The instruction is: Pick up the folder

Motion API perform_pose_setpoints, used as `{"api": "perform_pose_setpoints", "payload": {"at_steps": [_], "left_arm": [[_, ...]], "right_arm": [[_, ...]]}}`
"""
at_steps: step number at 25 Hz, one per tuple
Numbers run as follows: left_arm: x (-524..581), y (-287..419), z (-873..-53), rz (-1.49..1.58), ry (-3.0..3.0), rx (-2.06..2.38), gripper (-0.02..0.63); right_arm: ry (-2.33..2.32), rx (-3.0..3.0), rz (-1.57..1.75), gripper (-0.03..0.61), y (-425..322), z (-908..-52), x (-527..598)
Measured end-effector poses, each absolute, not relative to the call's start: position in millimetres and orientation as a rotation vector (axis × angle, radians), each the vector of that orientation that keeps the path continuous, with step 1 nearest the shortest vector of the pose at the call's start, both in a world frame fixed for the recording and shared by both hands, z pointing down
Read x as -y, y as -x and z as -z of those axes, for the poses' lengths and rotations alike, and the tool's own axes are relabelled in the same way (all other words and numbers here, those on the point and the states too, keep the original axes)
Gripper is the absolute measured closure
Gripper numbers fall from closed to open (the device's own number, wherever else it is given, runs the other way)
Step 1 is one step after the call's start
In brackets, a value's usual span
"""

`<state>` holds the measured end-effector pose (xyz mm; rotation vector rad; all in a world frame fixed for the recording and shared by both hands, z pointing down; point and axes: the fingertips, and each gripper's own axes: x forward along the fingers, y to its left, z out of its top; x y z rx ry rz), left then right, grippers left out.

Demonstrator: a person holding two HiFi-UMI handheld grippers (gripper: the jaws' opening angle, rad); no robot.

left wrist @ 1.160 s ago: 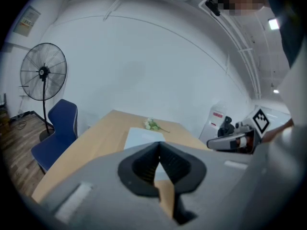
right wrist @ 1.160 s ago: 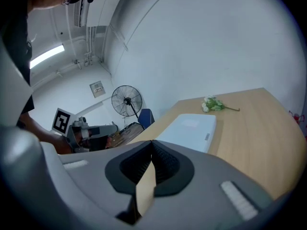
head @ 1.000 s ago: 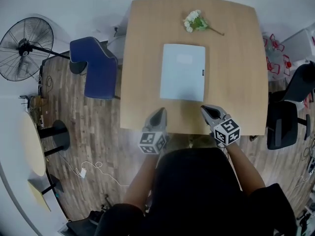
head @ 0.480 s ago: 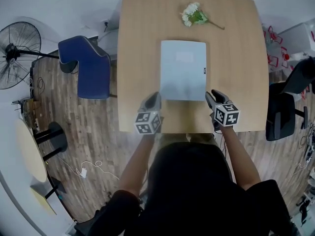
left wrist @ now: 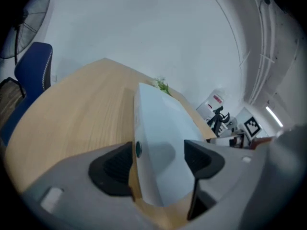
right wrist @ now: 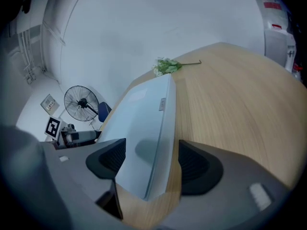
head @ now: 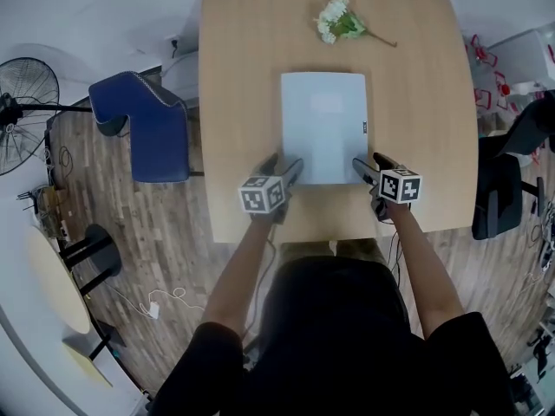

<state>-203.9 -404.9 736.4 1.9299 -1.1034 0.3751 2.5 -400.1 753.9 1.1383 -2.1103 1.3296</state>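
A pale blue folder (head: 323, 126) lies flat in the middle of the wooden table (head: 243, 76). My left gripper (head: 282, 173) is at its near left corner, jaws opening. In the left gripper view that corner of the folder (left wrist: 158, 128) sits between the dark pads (left wrist: 112, 164) of the left gripper (left wrist: 158, 159), and no pad presses on it. My right gripper (head: 368, 167) is at the near right corner, jaws opening too. The right gripper view has the folder's edge (right wrist: 144, 123) lying inside the right gripper (right wrist: 146, 162), with gaps beside both pads.
A small bunch of white flowers (head: 340, 22) lies at the table's far side beyond the folder. A blue chair (head: 143, 128) stands left of the table, with a floor fan (head: 22, 102) further left. A black office chair (head: 507, 189) is at the right.
Both grippers came forward and down from the table's near edge to the folder's near corners. Their jaws, shut before, now stand apart around the corners.
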Motion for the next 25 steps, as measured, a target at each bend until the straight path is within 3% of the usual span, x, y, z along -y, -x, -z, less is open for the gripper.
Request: {"api": "perform_pose_setpoints", "payload": {"at_steps": [4, 13, 25], "left_arm": [[412, 196, -756, -0.371, -1.888, 1.016, 0.244], [413, 179, -776, -0.358, -1.852, 0.860, 0.201], [414, 176, -775, -0.378, -1.845, 0.877, 0.204]], "right_arm": [[-1.120, 2.108, -1.427, 0.197, 6, -766, 406], [-1.002, 2.084, -1.487, 0.176, 24, -784, 406], [-1.021, 2.094, -1.504, 0.163, 26, -786, 406]]}}
